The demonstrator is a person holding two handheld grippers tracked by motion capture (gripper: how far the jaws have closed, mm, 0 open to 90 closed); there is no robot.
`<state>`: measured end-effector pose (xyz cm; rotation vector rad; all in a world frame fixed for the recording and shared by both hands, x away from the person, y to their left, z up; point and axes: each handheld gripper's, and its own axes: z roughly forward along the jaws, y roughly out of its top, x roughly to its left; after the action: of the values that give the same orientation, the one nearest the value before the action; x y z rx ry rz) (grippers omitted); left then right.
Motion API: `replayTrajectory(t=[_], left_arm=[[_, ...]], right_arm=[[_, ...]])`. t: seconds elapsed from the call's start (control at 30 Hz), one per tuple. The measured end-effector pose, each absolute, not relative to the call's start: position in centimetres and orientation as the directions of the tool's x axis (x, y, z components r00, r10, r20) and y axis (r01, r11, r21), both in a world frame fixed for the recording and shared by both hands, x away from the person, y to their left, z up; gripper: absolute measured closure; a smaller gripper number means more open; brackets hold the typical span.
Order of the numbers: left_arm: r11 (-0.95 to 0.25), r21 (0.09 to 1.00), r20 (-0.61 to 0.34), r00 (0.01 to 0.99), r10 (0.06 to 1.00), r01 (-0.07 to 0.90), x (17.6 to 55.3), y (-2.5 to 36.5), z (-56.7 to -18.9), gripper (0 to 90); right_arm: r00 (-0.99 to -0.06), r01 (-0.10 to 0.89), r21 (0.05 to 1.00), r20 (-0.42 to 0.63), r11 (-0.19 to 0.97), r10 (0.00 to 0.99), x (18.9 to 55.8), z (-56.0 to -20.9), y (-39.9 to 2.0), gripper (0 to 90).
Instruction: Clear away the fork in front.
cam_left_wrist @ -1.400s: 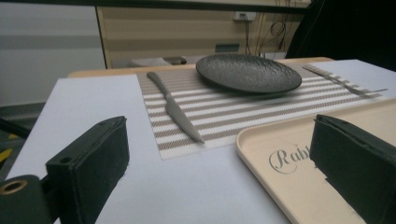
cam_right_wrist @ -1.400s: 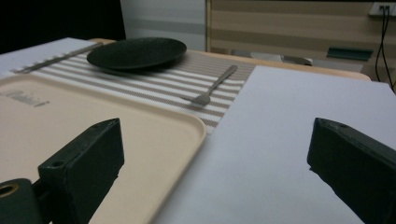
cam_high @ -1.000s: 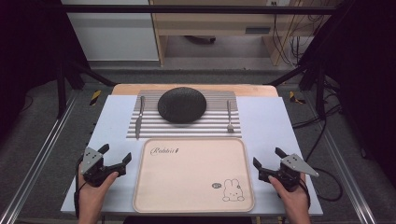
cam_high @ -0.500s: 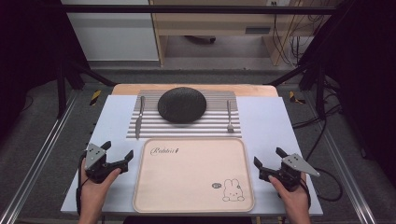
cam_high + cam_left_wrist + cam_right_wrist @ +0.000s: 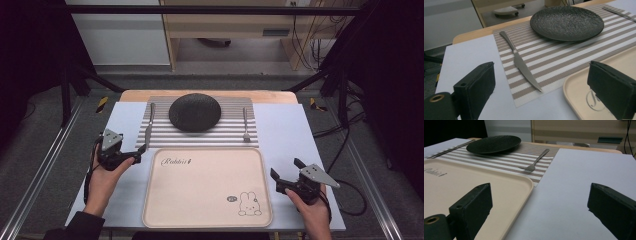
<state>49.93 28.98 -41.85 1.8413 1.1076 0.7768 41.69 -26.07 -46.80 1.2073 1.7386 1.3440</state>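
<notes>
Left gripper point(image 5: 131, 152) near the left middle of the high view, jaws wide apart, holding nothing. Just past them, long silver metal knife point(image 5: 520, 63) on striped woven mat point(image 5: 564, 60), toothed tip pointing at the gripper, handle running away toward upper left. Right gripper point(image 5: 286, 173) also open, much farther off.

I see a slim steel knife point(image 5: 522, 65) lying flat along the left edge of the striped placemat point(image 5: 564, 53). Its serrated tip points toward me and its handle points away, just beside the dark plate point(image 5: 567, 22).
</notes>
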Motion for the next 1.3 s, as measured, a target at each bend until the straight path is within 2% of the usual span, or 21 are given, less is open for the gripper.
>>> replayTrajectory(t=[0.47,1.13,1.3], left_arm=[[-0.312,0.839,0.116,0.415,0.903,0.446,56.8,28.9,-41.4,9.5],[-0.317,0.806,0.129,0.373,0.919,0.5,61.1,27.4,-42.5,11.8],[-0.325,0.792,0.139,0.364,0.921,0.518,62.2,27.1,-43.1,19.5]], right_arm=[[-0.395,0.3,0.951,0.049,0.079,0.917,41.6,-47.0,-25.7,6.0],[-0.394,0.332,0.941,0.071,0.07,0.916,41.8,-46.9,-25.8,6.5],[-0.393,0.336,0.939,0.073,0.069,0.917,41.8,-46.8,-25.8,6.6]])
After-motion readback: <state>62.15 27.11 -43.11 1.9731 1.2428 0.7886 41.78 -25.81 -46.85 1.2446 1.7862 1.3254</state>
